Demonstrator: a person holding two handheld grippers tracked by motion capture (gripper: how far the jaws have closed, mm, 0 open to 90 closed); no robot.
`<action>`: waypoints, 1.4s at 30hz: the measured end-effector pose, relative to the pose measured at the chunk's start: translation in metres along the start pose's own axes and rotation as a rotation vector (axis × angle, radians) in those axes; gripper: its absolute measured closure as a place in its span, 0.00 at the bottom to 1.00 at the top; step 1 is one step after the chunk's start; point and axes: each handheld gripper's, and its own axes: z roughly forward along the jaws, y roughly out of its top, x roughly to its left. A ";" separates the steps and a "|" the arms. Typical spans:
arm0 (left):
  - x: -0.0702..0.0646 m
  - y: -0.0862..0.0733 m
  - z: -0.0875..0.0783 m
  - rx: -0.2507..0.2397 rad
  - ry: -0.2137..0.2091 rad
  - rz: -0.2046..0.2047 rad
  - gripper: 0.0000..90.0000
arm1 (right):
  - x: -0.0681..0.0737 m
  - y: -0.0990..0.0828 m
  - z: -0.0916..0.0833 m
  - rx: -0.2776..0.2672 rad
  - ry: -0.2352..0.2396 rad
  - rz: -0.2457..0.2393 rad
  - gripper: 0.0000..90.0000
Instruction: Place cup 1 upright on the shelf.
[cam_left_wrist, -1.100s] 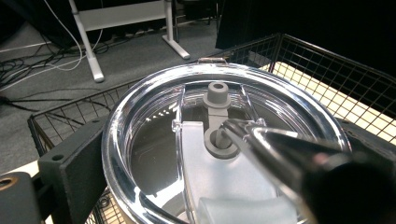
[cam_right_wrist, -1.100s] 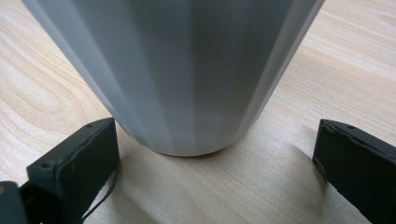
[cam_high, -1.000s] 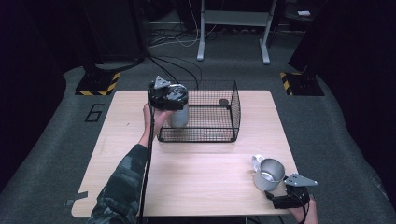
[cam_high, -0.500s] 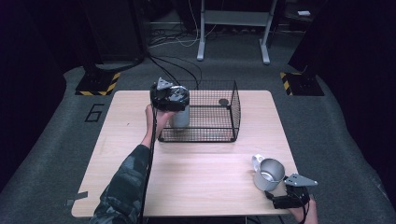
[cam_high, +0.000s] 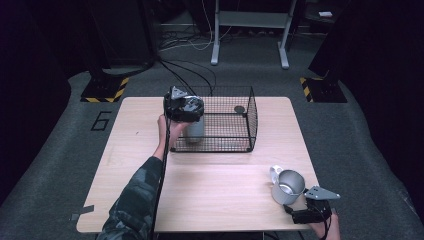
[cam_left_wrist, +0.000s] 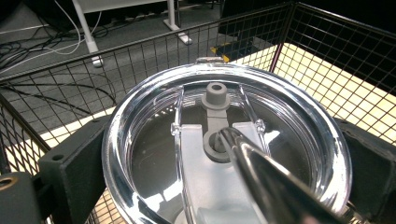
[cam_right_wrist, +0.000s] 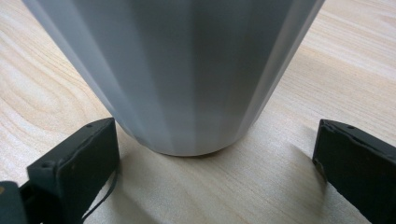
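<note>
1. Since the earlier frames the left gripper (cam_high: 186, 111) has barely shifted, edging a touch along the near-left corner of the wire basket (cam_high: 248, 116) with its load, while the right gripper (cam_high: 309, 212) sits as it did at the table's near right corner

2. Left jaws are pinching the tumbler (cam_high: 194, 130) just under its clear lid (cam_left_wrist: 224, 140); in the left gripper view a black jaw presses each side of the rim, and a metal straw (cam_left_wrist: 275, 182) runs up out of the lid's hole toward the camera

3. Right jaws stand spread, one on either side of the base of the grey mug (cam_high: 288, 186), not touching it, with bare wood showing between jaw and wall in the right gripper view

4. Likely trouble: the tumbler hangs over or just inside the basket's left wall, and I cannot tell whether its base has cleared the wire, so a low or slanted descent could snag the base on the rim and twist it in the grip

5. Another risk is the straw knocking the gripper body, which might lever the lid loose

6. Held upright, the tumbler has its long axis vertical, lid up and base down toward the table (cam_high: 215, 190); the mug stands upright too, mouth up, handle toward the table's middle
</note>
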 end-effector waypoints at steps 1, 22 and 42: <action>0.000 0.000 0.000 0.000 0.000 0.000 0.04 | 0.000 0.000 0.000 0.000 0.000 0.000 0.00; 0.003 -0.010 0.005 0.016 0.006 -0.017 0.04 | 0.000 0.000 0.000 -0.001 0.000 -0.001 0.00; -0.002 -0.010 -0.003 -0.015 0.012 -0.025 0.03 | 0.000 0.000 0.000 0.000 -0.001 0.000 0.00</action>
